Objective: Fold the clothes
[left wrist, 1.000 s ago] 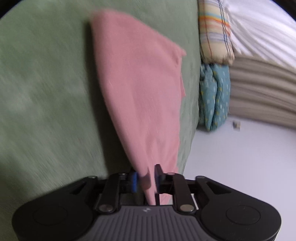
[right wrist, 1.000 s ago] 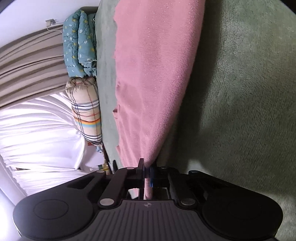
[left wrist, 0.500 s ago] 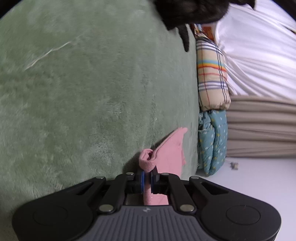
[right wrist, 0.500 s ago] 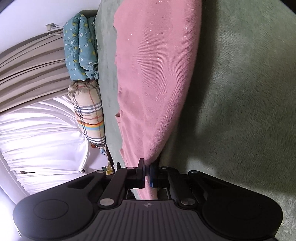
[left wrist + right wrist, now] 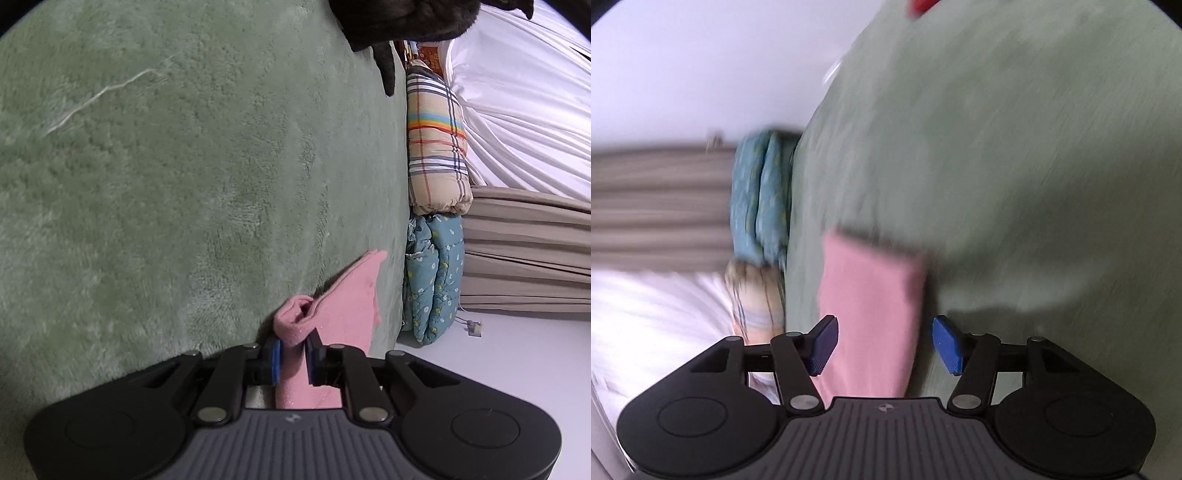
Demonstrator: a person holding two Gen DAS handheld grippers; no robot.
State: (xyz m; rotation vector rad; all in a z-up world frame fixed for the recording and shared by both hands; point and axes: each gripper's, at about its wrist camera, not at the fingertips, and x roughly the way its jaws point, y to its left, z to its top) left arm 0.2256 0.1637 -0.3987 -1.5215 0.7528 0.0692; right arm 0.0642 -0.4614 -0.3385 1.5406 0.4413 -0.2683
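We saw one pink cloth (image 5: 343,314) near the green blanket's (image 5: 184,184) edge, beside two rolled quilts (image 5: 436,147). Our left gripper (image 5: 293,352) pinched its fold; our right gripper's (image 5: 884,341) fingers stood wide around it.

Green plush blanket (image 5: 184,184), beige pleated curtain (image 5: 524,251), white sheer drape (image 5: 524,110), pale wall (image 5: 701,66)

Right wrist view motion-blurred throughout; red object (image 5: 921,5) cut by top edge, unidentifiable. Black fabric (image 5: 413,18) cropped by left view's top edge.
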